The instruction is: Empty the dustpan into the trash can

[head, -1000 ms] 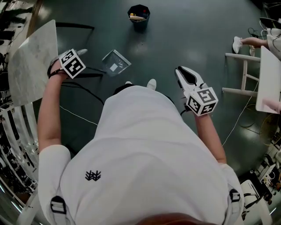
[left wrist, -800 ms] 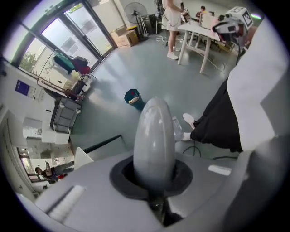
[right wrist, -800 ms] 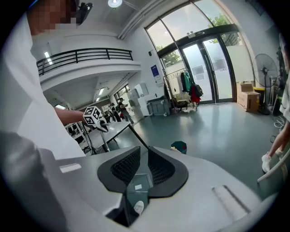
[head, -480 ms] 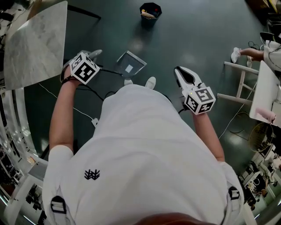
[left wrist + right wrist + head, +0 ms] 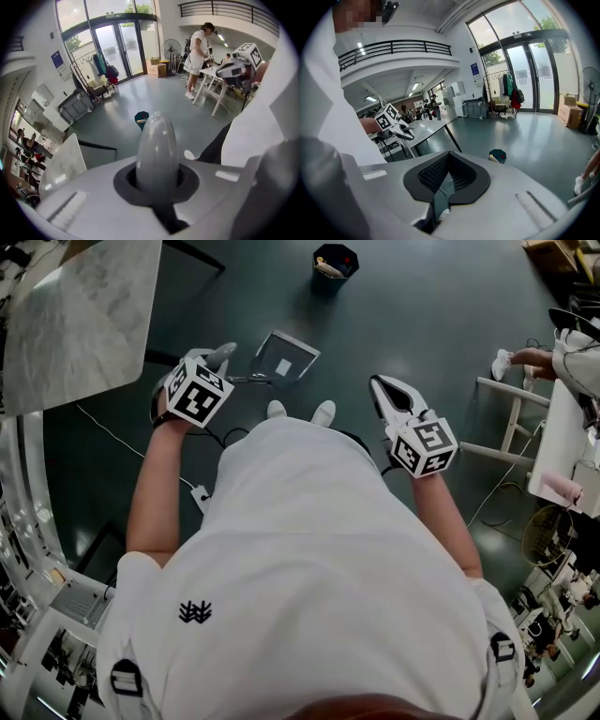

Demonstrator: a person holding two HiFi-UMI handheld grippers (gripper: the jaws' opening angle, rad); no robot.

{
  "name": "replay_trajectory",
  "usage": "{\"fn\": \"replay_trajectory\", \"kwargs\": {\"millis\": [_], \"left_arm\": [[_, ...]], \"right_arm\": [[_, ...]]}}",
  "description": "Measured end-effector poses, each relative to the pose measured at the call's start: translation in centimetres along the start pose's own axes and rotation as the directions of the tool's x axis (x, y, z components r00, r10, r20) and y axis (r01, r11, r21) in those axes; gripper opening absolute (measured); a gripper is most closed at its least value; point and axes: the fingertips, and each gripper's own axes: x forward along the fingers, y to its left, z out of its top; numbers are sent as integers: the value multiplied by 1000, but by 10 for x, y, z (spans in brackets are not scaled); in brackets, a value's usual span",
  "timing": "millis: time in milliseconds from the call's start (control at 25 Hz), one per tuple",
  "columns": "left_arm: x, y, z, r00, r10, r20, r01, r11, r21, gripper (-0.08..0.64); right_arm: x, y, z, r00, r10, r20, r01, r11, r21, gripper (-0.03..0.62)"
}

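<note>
Since the earlier frames the dustpan (image 5: 284,357) and the left gripper (image 5: 221,357) had been carried forward and to the right. The trash can (image 5: 335,261) was thereby brought more nearly straight ahead, and the marble table (image 5: 84,315) was left off to the left. Wide dark floor (image 5: 441,324) lay between pan and can, and nothing was seen across that line. The table edge at the left and the white frame legs (image 5: 511,418) at the right stood well apart from it. Only a cable (image 5: 112,437) on the floor at the left was judged something to be stepped clear of. The dustpan was held just ahead of the person's shoes (image 5: 323,412), still short of the can, with a pale square patch showing in its tray; scrap or label could not be told. It was judged light and stiff, though its smooth round handle (image 5: 156,150) might let the tray twist in the grip. The can's mouth looked no wider than the tray, so the lip would have to be brought right over the rim and tipped slowly. The left gripper's jaws were closed round that handle near its end, which poked through between them. The right gripper (image 5: 382,390) was held at the person's right, well apart from the pan, its jaws brought together on nothing.
</note>
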Motion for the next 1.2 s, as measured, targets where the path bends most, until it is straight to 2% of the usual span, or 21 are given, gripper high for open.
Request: {"fn": "replay_trajectory", "kwargs": {"millis": [480,1200], "left_arm": [[-17,7,-33,997,29,74,-29,1000,-13,57],[-17,8,-39,996,38,80,-37,999,-15,57]], "right_arm": [[32,52,0,1000,24,-11,-24,999,-43,2],[43,56,13,999,38,-16,-39,995,-88,2]]}}
